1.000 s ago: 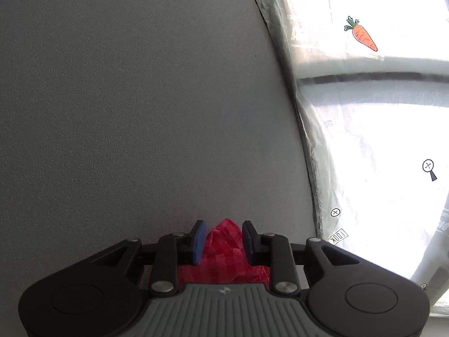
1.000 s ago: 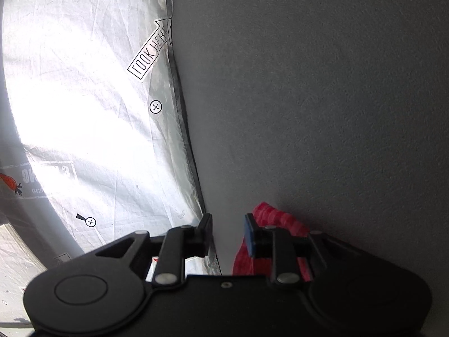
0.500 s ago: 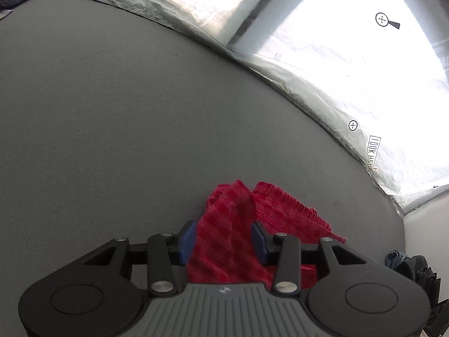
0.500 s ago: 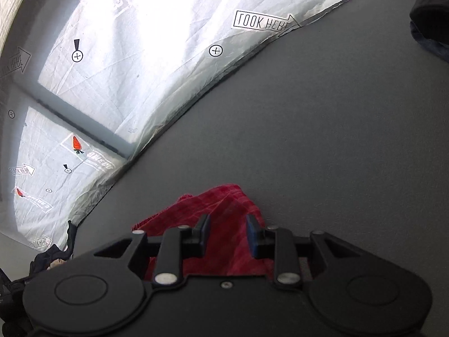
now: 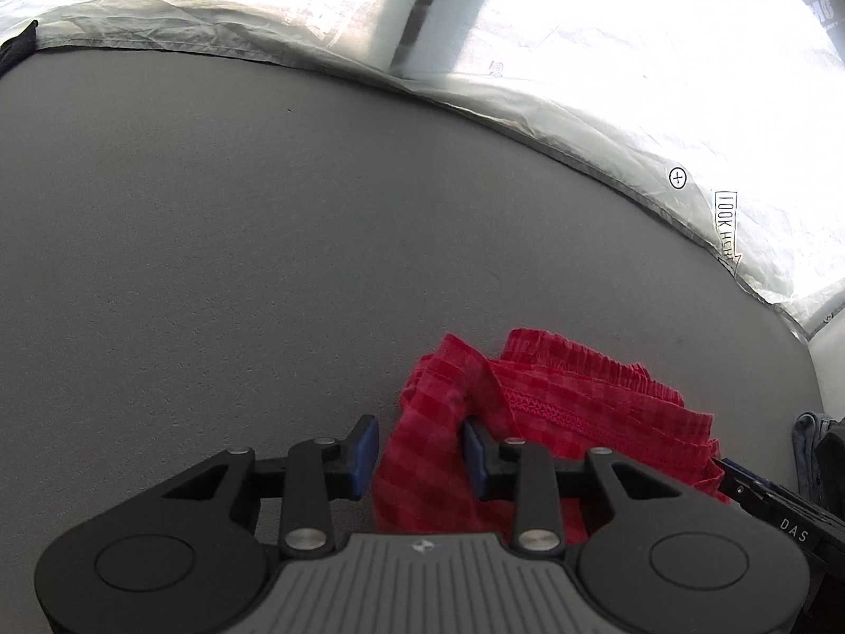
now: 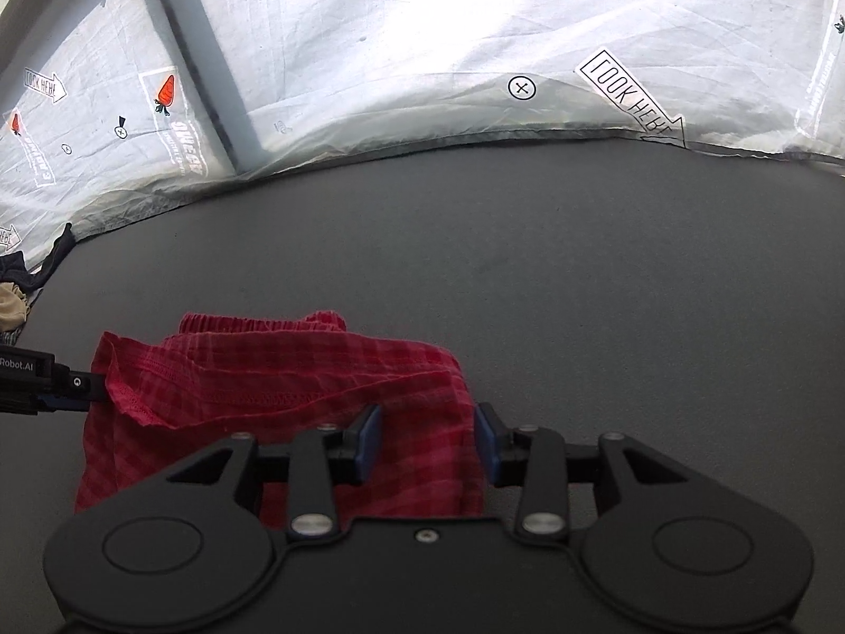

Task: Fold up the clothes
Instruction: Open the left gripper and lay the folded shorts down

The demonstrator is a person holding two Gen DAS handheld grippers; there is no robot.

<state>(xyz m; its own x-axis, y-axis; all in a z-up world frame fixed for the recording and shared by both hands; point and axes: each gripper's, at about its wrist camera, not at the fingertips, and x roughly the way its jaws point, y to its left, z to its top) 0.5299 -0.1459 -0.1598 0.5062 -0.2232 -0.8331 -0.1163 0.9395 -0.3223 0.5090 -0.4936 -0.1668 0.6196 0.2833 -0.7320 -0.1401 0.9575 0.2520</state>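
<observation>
– Red, checked: cloth [image 5: 554, 412] bunched up just ahead of both tools, over the grey mat [image 5: 211, 264].

– On the mat or off it?

– Hard to say. Stretched in a loose band from one tool to the other, gathered edge towards the far side, stitched hem along the near side, one flap hanging below the right gripper [image 6: 428, 441].

– And the left gripper [image 5: 420, 449]?

– Narrow. Just been closing, with a fold of the cloth between the blue pads [image 5: 364, 449]. Pressed flat against the right-hand pad, reaching the other one low down. Pinched, by the look of it. In the right wrist view, fingertip buried in the cloth's left corner, corner raised there.

– Right one?

– Narrow too, though just been easing apart a little. Gap filled with red from pad to pad, both pads against the fabric. Gripping the cloth's right end.

– Both pointing downwards?

– Downwards and forwards, towards the mat.

– Around the mat?

– White crinkled sheet [image 6: 422, 26] along the far edge, brightly lit. Printed with a carrot [image 6: 166, 90], small crossed circles and an arrow label [image 6: 631, 95] reading LOOK HERE. Dark clothes [image 6: 16, 269] heaped at the left edge in the right wrist view. Something blue, denim perhaps [image 5: 813, 433], at the right edge in the left wrist view, well apart from the red cloth.
</observation>
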